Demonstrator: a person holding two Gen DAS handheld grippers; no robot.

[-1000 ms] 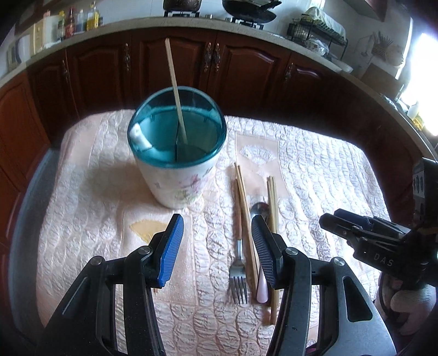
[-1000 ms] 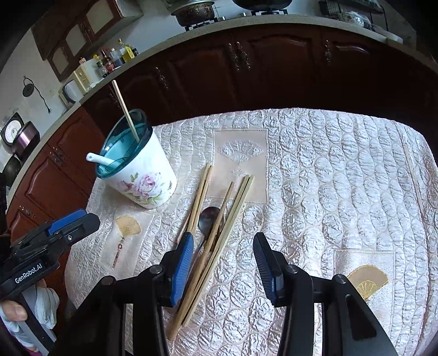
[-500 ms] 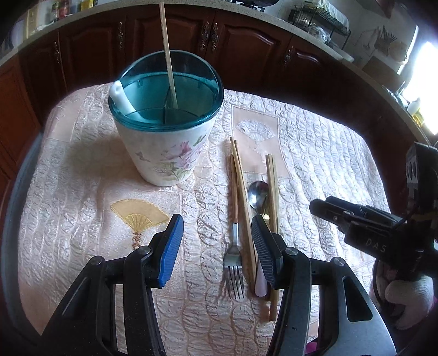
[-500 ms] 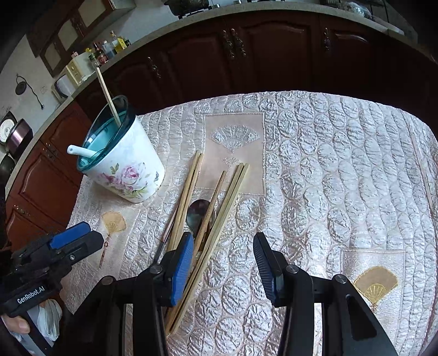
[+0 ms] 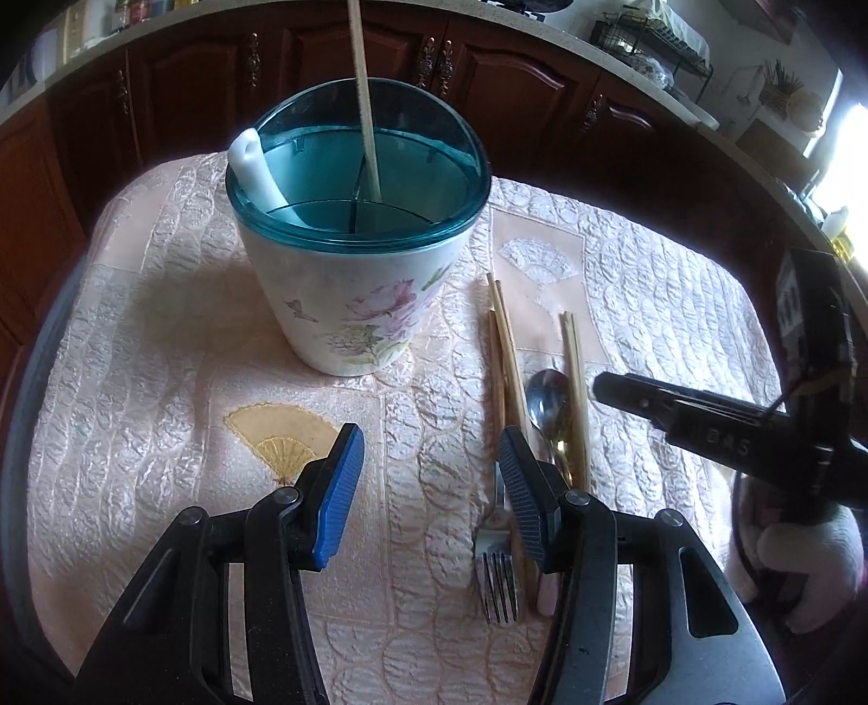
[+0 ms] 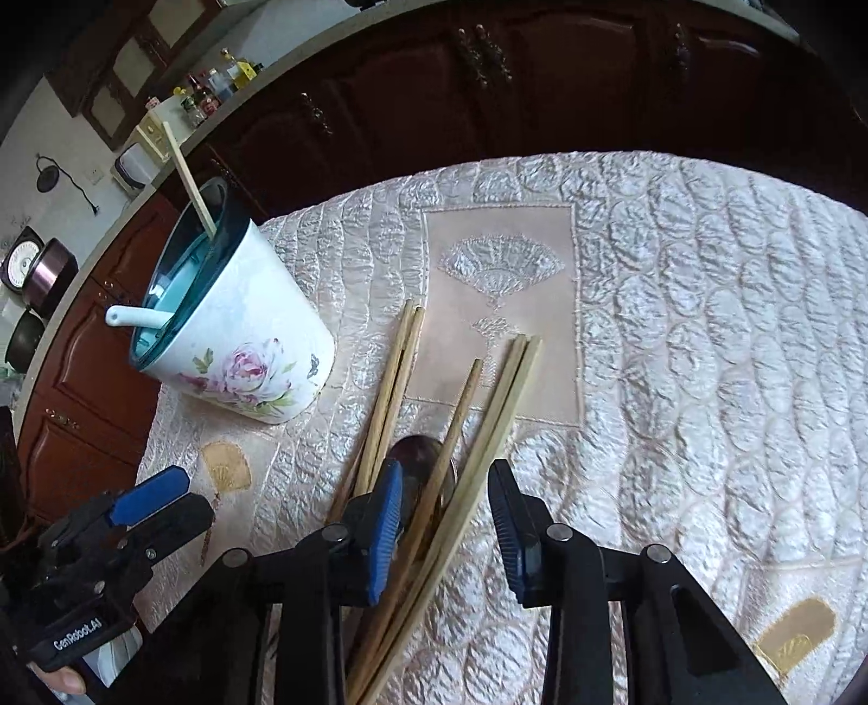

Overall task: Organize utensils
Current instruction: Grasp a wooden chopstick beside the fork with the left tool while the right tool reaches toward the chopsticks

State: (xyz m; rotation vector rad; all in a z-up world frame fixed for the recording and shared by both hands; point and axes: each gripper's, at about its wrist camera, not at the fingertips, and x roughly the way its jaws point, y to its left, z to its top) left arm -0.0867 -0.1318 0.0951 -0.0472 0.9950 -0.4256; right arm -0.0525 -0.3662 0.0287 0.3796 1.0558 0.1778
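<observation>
Now R gripper (image 6: 445, 510) open over chopsticks (image 6: 488, 434).

A home kitchen. Dark wooden cabinets (image 5: 488, 76) run under a pale countertop (image 6: 179, 141) that holds bottles (image 6: 209, 92), and a dish rack (image 5: 651, 38) stands further along. Pots (image 6: 49, 271) sit to one side. The table wears a quilted cloth (image 6: 705, 325) embroidered with fans.
</observation>
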